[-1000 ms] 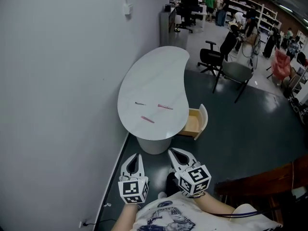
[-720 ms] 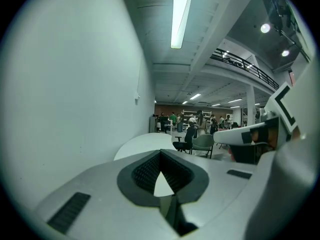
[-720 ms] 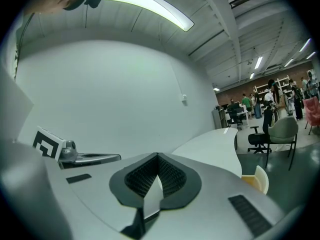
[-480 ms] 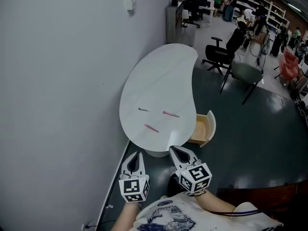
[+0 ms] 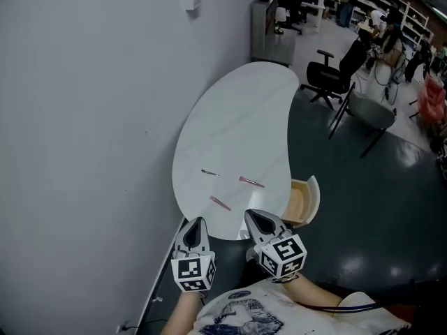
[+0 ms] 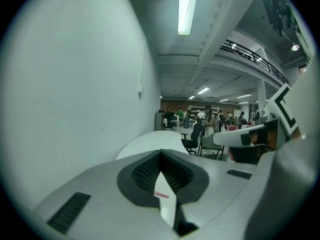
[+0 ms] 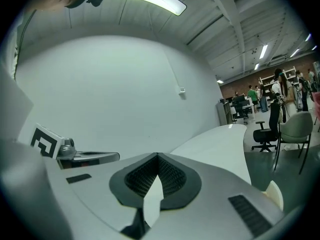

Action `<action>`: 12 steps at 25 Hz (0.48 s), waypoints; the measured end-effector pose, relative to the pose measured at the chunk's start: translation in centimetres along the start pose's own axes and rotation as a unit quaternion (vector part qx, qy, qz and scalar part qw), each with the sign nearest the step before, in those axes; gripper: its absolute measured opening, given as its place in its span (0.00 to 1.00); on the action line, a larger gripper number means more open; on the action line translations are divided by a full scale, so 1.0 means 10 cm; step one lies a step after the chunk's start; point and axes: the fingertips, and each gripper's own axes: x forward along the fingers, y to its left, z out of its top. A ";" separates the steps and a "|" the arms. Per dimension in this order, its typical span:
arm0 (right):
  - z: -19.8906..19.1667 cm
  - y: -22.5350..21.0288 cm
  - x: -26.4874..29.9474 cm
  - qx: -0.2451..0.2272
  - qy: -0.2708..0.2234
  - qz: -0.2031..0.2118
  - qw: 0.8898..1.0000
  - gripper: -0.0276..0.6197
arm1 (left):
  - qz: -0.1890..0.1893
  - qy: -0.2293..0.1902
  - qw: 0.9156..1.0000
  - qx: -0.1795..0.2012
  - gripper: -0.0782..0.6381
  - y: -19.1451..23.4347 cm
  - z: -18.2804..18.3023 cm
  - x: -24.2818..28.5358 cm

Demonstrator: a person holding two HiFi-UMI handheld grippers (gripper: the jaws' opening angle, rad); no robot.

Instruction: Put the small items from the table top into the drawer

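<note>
Grippers: left gripper (image 5: 196,223) and right gripper (image 5: 253,217), grey two-jaw tongs, are both closed on nothing. Their tips are at the table's near edge and touch no item.
Nearest item: thin pink stick (image 5: 221,203), lying flat on the table top just beyond the left tips. I would take this one first.
Drawer: pale wooden drawer with white front (image 5: 312,190), open at the table's right side, near the right gripper.
Middle item: second thin pink stick (image 5: 251,181), closer to the drawer. I judge it suits the right gripper.
Far item: small dark sliver (image 5: 209,173), too small for me to name.
Table: white kidney-shaped table top (image 5: 237,110), running away along the grey wall (image 5: 84,117).
Approach: I must spread the jaws before coming down, tip them steeply and straddle the stick across its width. Flat, thin things probably slip, so I would close slowly against the surface.
</note>
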 end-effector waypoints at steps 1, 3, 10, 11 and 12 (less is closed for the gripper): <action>0.02 -0.07 0.06 0.001 0.002 0.002 1.000 0.07 | 0.002 0.002 1.000 0.000 0.14 0.00 0.01 0.09; 0.05 -0.20 0.18 0.004 0.005 0.010 1.000 0.07 | 0.007 0.006 1.000 0.000 0.14 0.01 0.03 0.25; 0.13 -0.61 0.53 0.007 0.019 0.041 0.999 0.07 | 0.038 0.018 0.999 -0.001 0.14 0.04 0.11 0.71; 0.14 -0.65 0.57 0.007 0.021 0.045 0.999 0.07 | 0.044 0.018 0.999 -0.001 0.14 0.06 0.12 0.76; 0.14 -0.69 0.61 0.007 0.023 0.049 0.999 0.07 | 0.049 0.018 0.999 -0.002 0.14 0.07 0.13 0.80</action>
